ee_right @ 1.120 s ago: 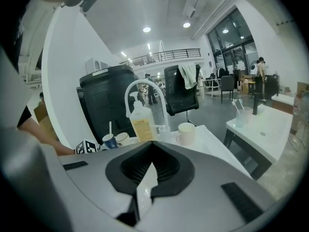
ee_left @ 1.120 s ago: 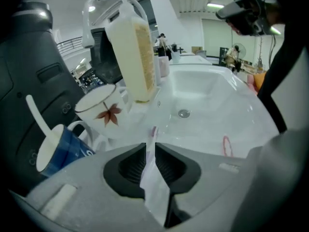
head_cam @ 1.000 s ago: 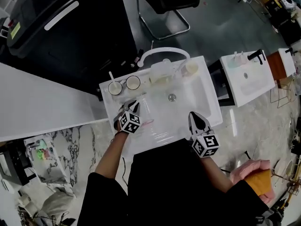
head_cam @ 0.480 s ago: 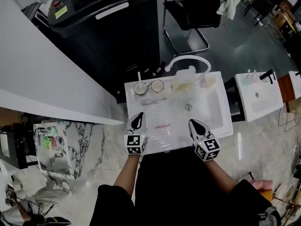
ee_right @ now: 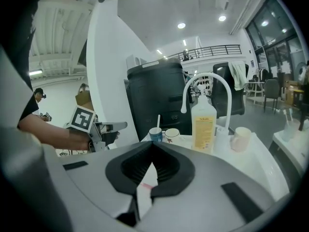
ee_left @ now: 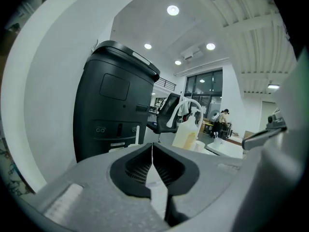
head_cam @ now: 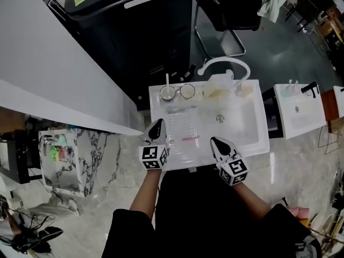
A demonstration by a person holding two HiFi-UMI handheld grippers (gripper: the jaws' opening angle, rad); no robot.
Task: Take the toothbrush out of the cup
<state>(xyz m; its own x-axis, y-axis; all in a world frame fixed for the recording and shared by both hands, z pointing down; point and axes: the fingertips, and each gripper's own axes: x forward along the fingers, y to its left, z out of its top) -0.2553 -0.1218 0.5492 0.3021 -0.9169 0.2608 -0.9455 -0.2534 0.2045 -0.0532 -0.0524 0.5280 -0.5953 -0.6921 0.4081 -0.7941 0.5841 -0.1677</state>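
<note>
The left tongs (head_cam: 157,126) were pressed together on nothing, their jaws having just closed the last bit. The right tongs (head_cam: 215,142) were likewise clamped tip to tip and empty. Both hung over the near edge of the sink (head_cam: 244,125), the left at its near left corner and the right nearer the middle. The white toothbrush (head_cam: 167,81) stood almost upright in the cup (head_cam: 168,93) at the sink's far left corner. It was straight ahead of the left tongs and well apart from them, so the left hand was the nearer. That hand would likely need to reach forward and pinch the stem across its upright axis. Counted at the sink: two tongs; two cups side by side, the second cup (head_cam: 187,91) showing nothing in it; and one standing toothbrush. A slim pink thing (head_cam: 190,139) lay flat on the sink's left shelf; a bottle (head_cam: 216,86), a mug (head_cam: 245,89) and a faucet (head_cam: 226,62) stood along its far edge.
</note>
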